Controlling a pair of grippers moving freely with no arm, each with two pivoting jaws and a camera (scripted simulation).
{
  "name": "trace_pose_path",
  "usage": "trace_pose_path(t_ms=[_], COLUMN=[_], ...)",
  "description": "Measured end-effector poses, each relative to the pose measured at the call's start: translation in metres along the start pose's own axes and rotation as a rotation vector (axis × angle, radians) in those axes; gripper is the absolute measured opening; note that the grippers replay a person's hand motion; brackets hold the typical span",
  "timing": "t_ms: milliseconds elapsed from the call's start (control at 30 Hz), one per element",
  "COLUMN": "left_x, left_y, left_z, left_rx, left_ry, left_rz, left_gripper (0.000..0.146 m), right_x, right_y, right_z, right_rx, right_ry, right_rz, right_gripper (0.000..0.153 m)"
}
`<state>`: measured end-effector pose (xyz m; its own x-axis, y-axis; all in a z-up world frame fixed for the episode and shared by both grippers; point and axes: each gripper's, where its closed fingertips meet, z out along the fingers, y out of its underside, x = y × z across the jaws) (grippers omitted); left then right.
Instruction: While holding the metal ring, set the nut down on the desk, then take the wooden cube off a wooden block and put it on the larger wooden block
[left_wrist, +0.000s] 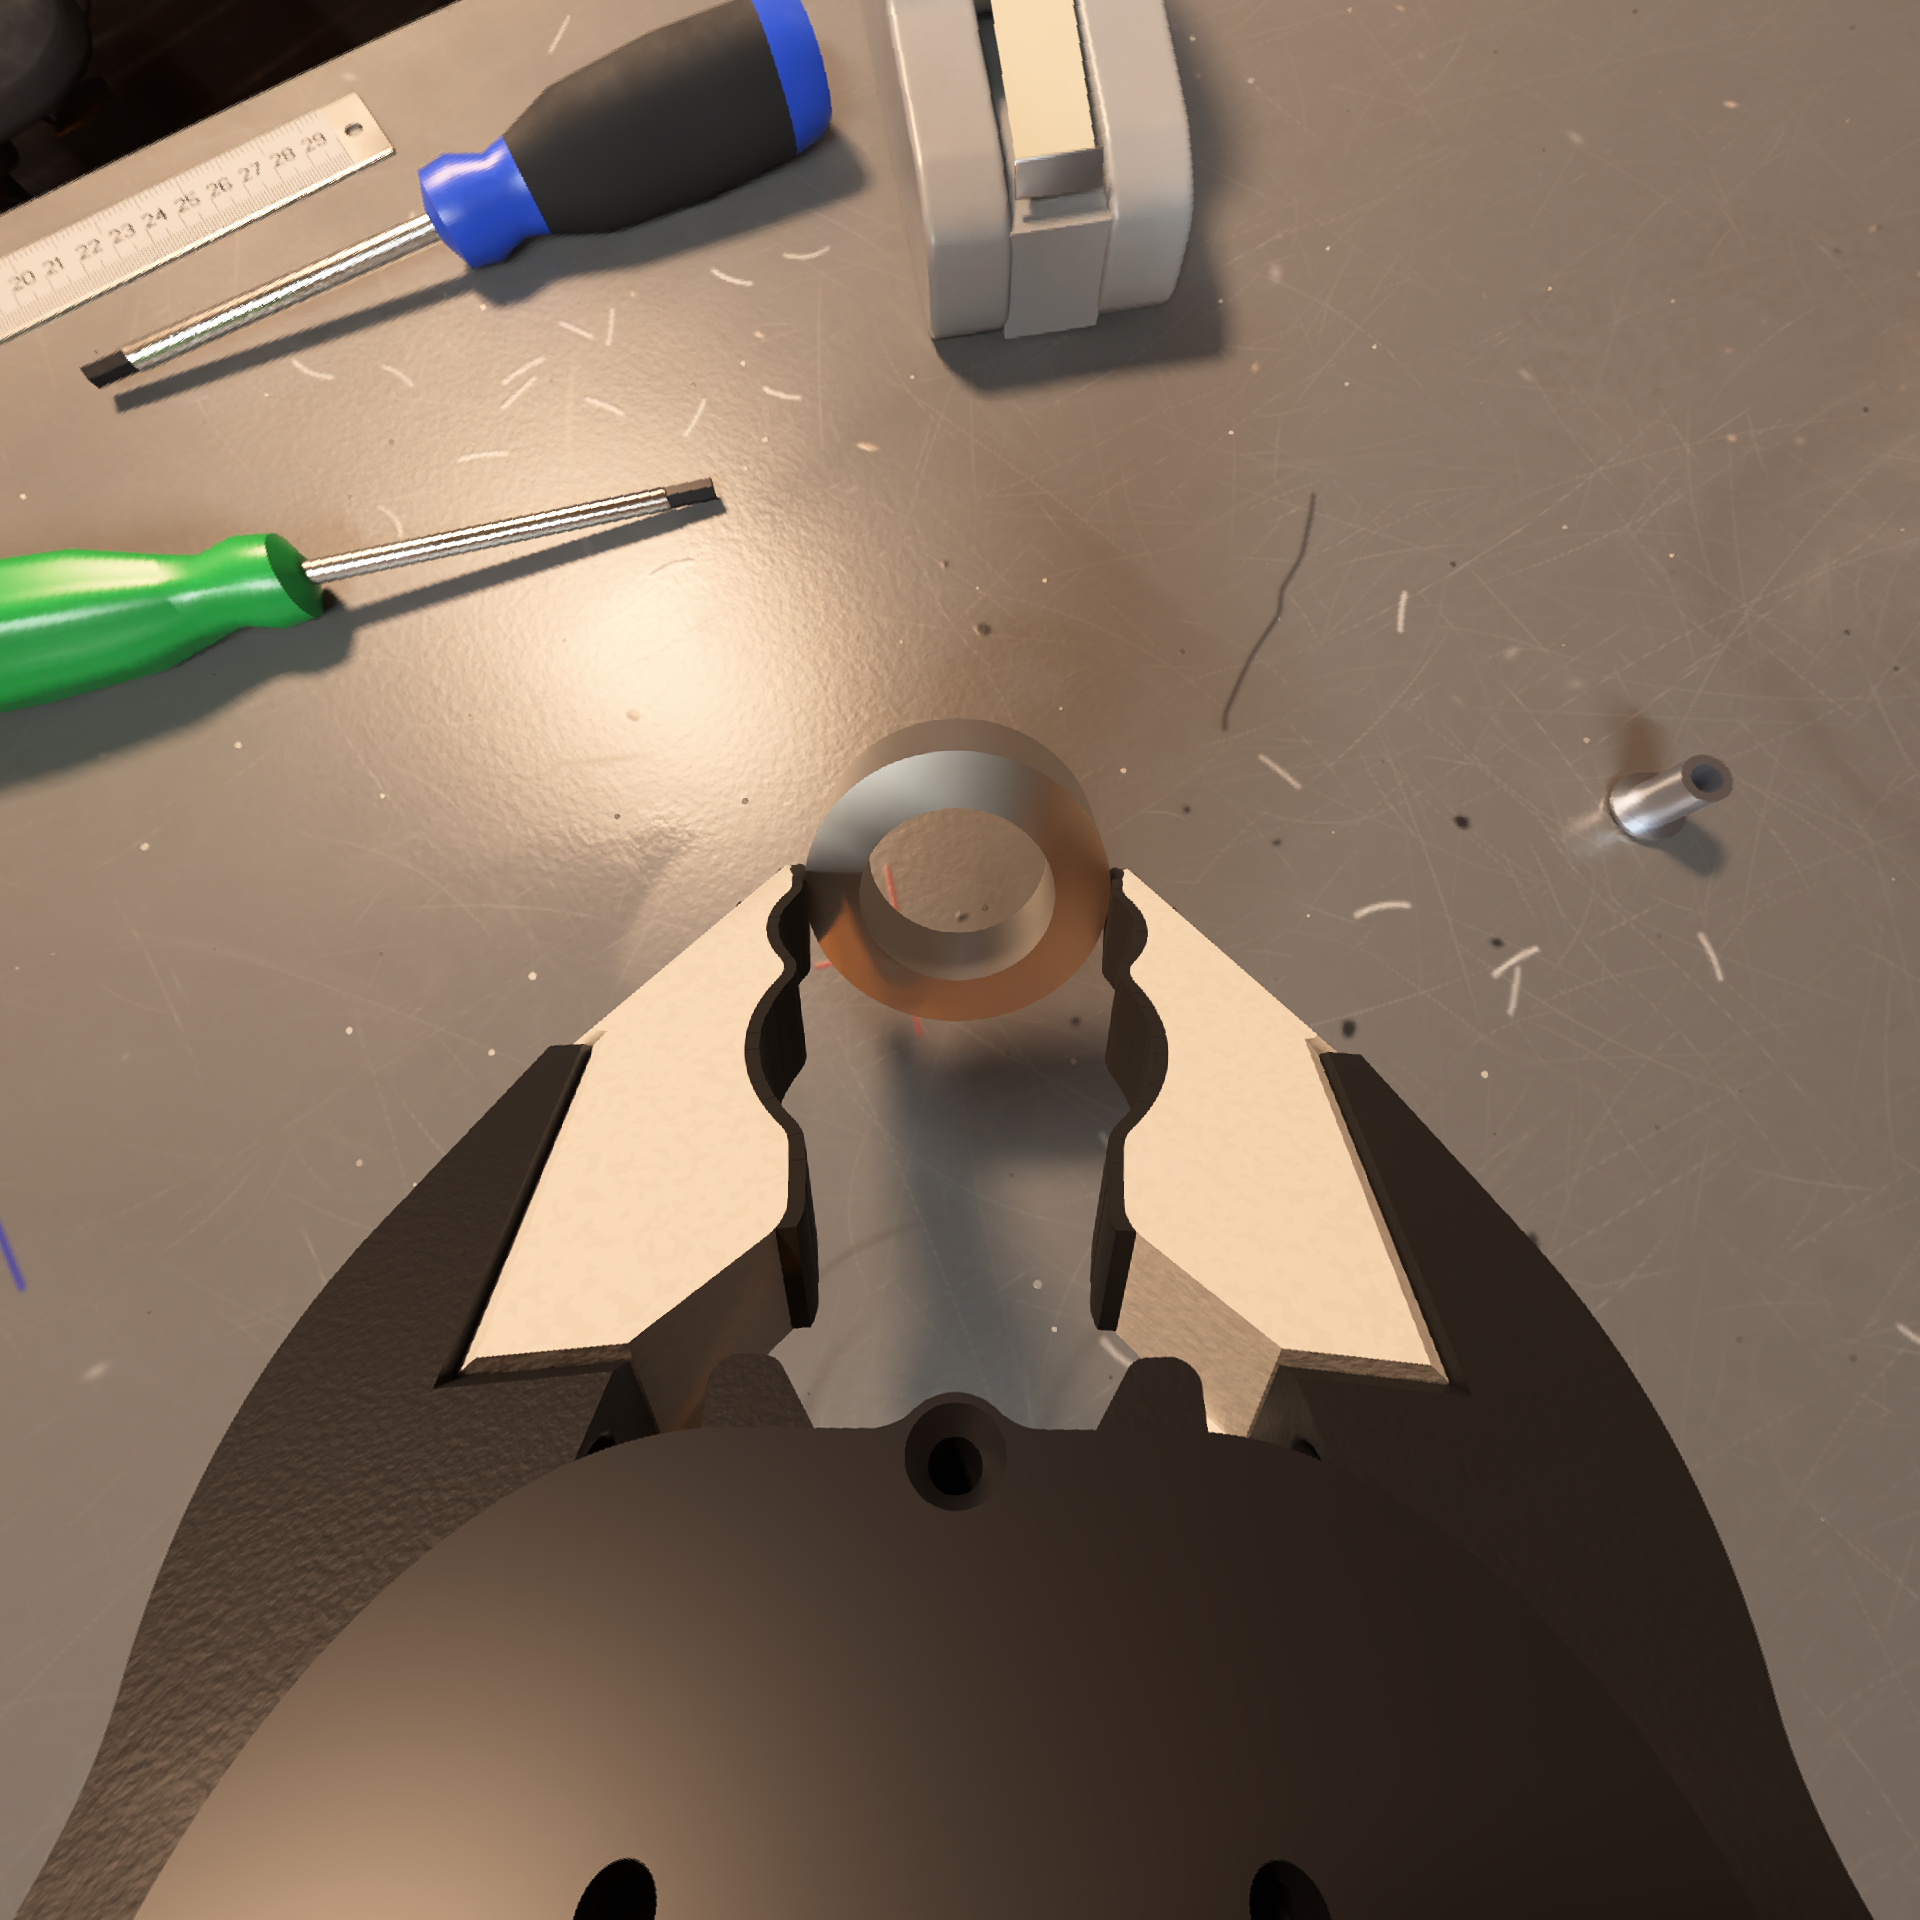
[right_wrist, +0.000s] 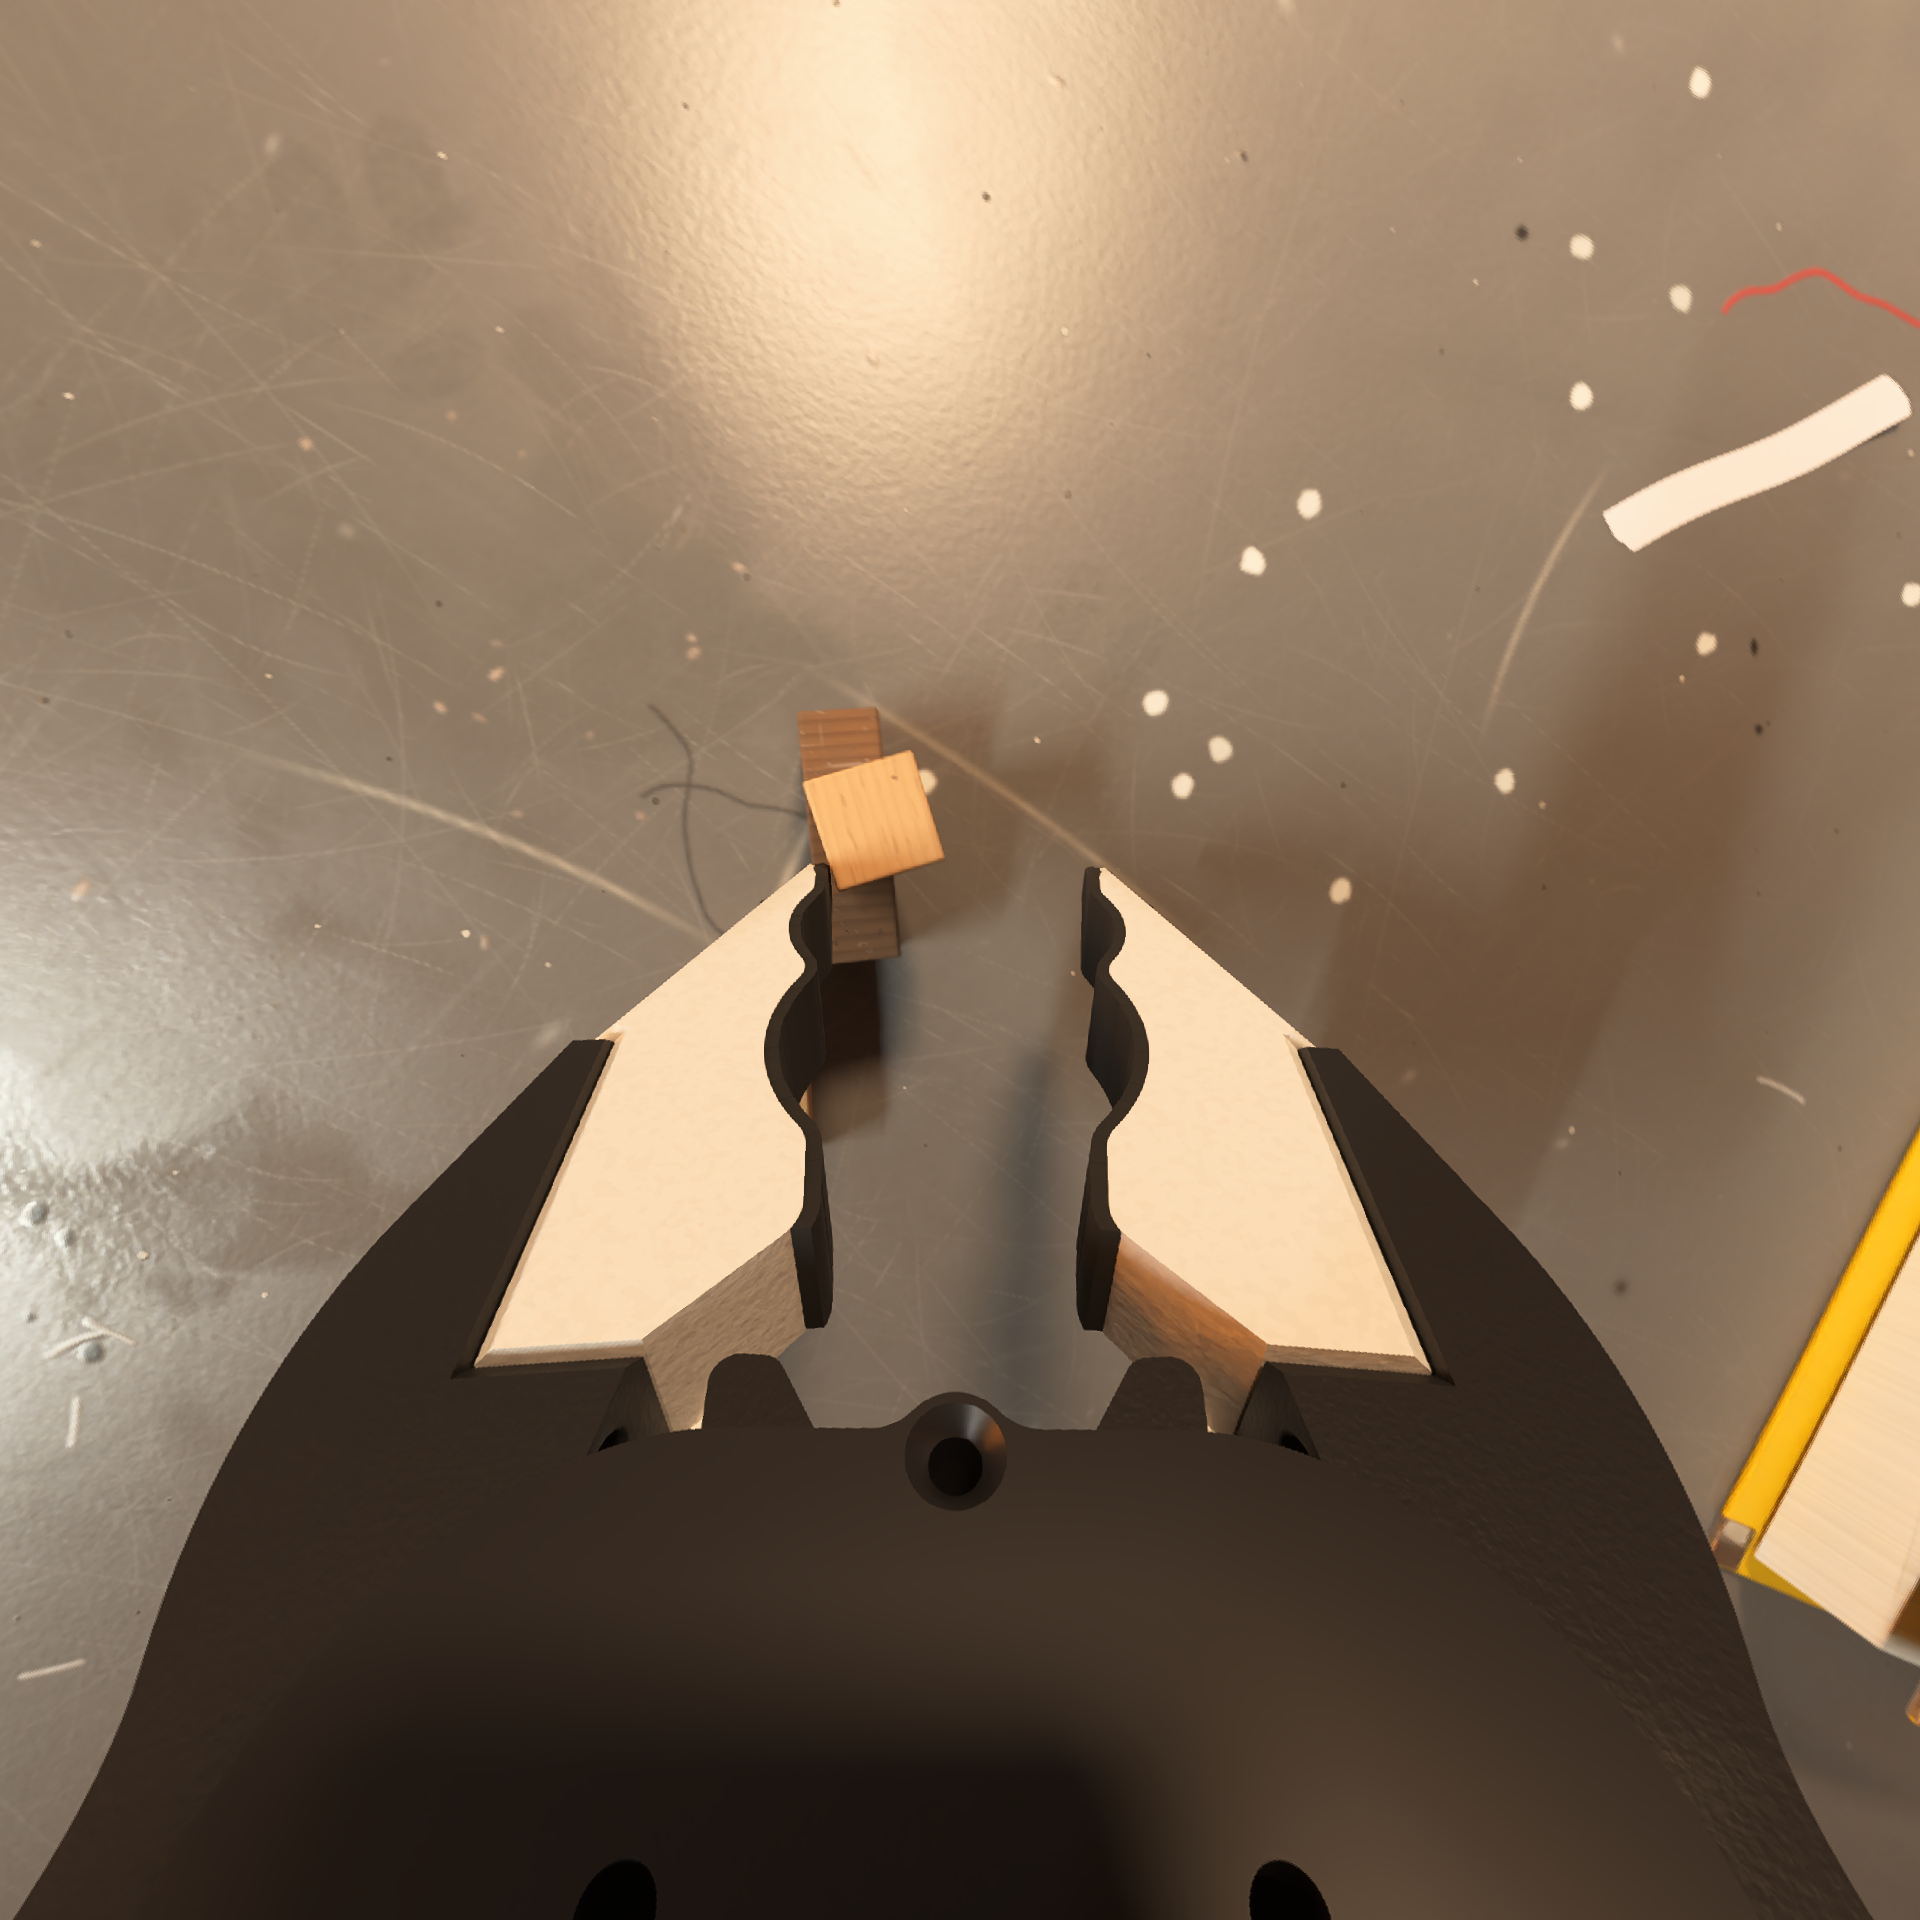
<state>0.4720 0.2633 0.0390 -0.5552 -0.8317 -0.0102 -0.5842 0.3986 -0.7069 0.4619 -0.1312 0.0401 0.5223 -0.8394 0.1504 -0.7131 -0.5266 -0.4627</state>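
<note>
Left gripper (left_wrist: 956, 883) clamped on metal ring (left_wrist: 956, 873); right gripper (right_wrist: 956, 883) spread apart over wooden cube (right_wrist: 873, 821).

Ring pinched at fingertips, held above grey desk (left_wrist: 1455, 520), bore facing camera, axis roughly along fingers. Cube sits skewed atop darker wooden block (right_wrist: 847, 831), whose long axis runs away from camera; cube near left fingertip, off-centre, not touched. Block's near end partly hidden behind finger. Open desk all round cube. Left view: green screwdriver (left_wrist: 156, 613) cut off at left edge, blue-black screwdriver (left_wrist: 540, 187), ruler (left_wrist: 177, 218), grey clamp-like box (left_wrist: 1039, 166) cropped at top, small metal sleeve (left_wrist: 1662, 800) to right. Right view: yellow-edged thing (right_wrist: 1829, 1455) cropped, hard to identify. White strip (right_wrist: 1756, 462).
</note>
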Motion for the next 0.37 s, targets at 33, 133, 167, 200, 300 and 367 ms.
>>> trace_pose_path(t_ms=[33, 133, 167, 200, 300, 367], left_x=[0.000, 0.000, 0.000, 0.000, 0.000, 0.000], left_y=[-0.001, 0.000, 0.000, 0.001, -0.001, -0.001], left_z=[0.000, 0.000, 0.001, 0.001, -0.001, -0.001], left_rx=[0.003, 0.001, -0.002, -0.004, 0.007, 0.007], left_ry=[-0.003, -0.003, -0.004, -0.005, -0.006, -0.004], left_rz=[0.003, 0.006, 0.005, 0.005, 0.007, 0.005], left_gripper=[0.057, 0.057, 0.057, 0.057, 0.057, 0.057], right_x=[0.002, 0.002, 0.002, 0.003, 0.006, 0.007], right_y=[0.002, 0.005, 0.007, 0.009, 0.012, 0.013], right_z=[-0.001, 0.000, 0.000, 0.001, -0.001, -0.004], right_rx=[-0.005, -0.012, -0.019, -0.029, -0.042, -0.033], right_ry=[0.005, -0.011, -0.018, -0.016, 0.000, -0.002], right_rz=[0.006, 0.011, 0.014, 0.012, 0.020, 0.025], right_gripper=[0.049, 0.048, 0.048, 0.048, 0.048, 0.047])
